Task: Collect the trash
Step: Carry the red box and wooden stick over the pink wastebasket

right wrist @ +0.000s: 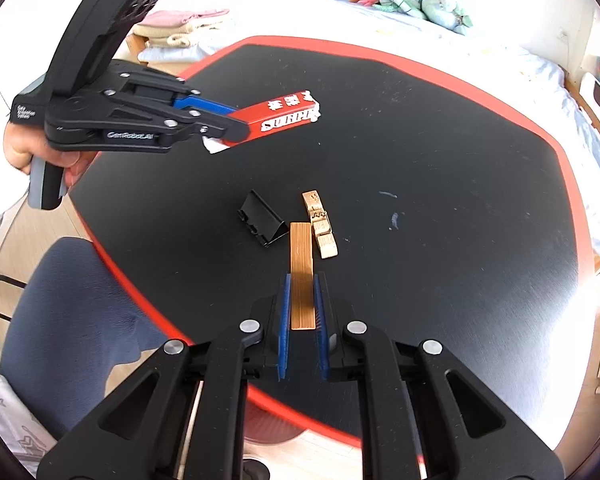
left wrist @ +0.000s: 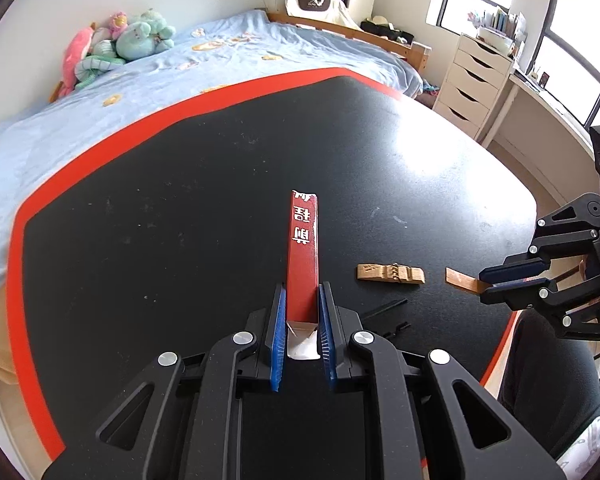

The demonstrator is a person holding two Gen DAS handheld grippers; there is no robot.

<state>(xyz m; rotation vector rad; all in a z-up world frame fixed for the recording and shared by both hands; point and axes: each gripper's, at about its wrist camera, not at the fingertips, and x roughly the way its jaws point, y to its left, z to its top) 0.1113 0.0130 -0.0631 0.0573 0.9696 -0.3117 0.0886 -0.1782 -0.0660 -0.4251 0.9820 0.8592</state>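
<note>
My left gripper (left wrist: 302, 300) is shut on a long red carton (left wrist: 302, 252) with white lettering and holds it above the black table (left wrist: 180, 240); it also shows in the right wrist view (right wrist: 282, 114), held by the left gripper (right wrist: 236, 122). My right gripper (right wrist: 301, 286) is shut on a flat tan wooden strip (right wrist: 301, 280); in the left wrist view the strip (left wrist: 462, 280) sticks out of the right gripper (left wrist: 488, 280). A wooden clothespin (right wrist: 320, 224) lies on the table just right of the strip, also in the left wrist view (left wrist: 390, 273).
A black binder clip (right wrist: 262, 220) lies left of the strip. The table has a red rim (right wrist: 540, 128). A bed (left wrist: 180, 64) with plush toys (left wrist: 116, 44) stands behind it, white drawers (left wrist: 472, 80) at right. A grey chair seat (right wrist: 76, 320) sits at the near edge.
</note>
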